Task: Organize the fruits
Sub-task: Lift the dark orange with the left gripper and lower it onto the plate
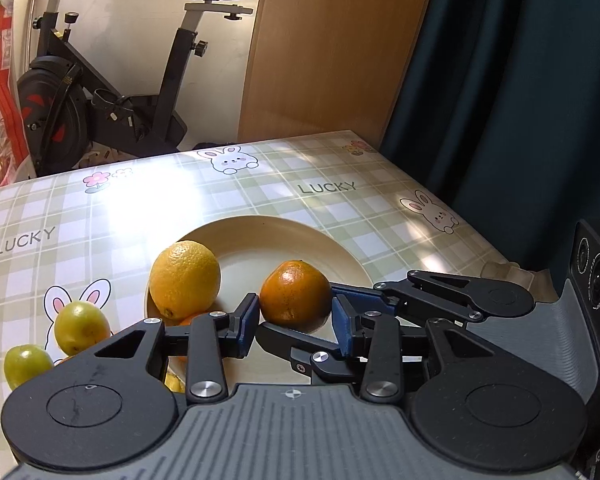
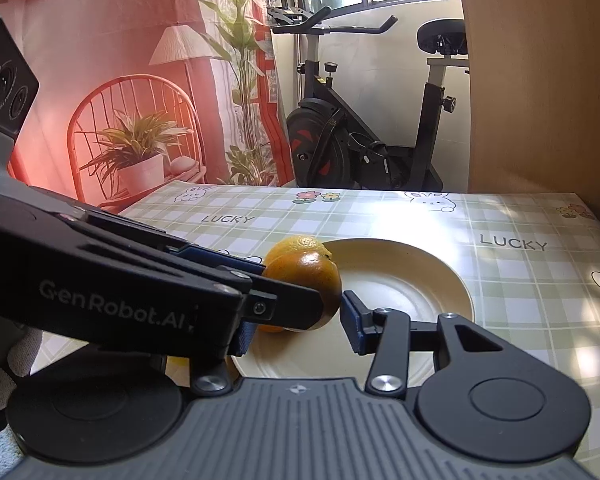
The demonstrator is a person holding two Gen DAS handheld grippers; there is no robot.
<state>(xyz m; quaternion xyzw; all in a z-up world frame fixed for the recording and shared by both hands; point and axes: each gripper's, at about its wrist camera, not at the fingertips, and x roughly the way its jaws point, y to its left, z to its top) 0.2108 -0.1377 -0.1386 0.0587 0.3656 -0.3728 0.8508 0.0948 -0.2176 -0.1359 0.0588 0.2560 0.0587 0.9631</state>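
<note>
you had both the left gripper point(image 1: 296, 320) and right gripper point(image 2: 300, 316) apparently clamped across the orange's point(image 1: 294, 295) middle; firm, round, glossy peel looked slip-prone.

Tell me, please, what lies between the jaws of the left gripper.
An orange lies between them, close against both pads, with the cream plate behind it. The left wrist view shows this.

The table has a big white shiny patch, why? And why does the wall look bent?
Left wrist view: sunlight glares off the glossy table, washing out the checks behind the plate. Right wrist view: the same glare sits behind the plate, and a pink haze tints the left side. Both views: the fisheye lens curves straight edges, like the wooden panel.
</note>
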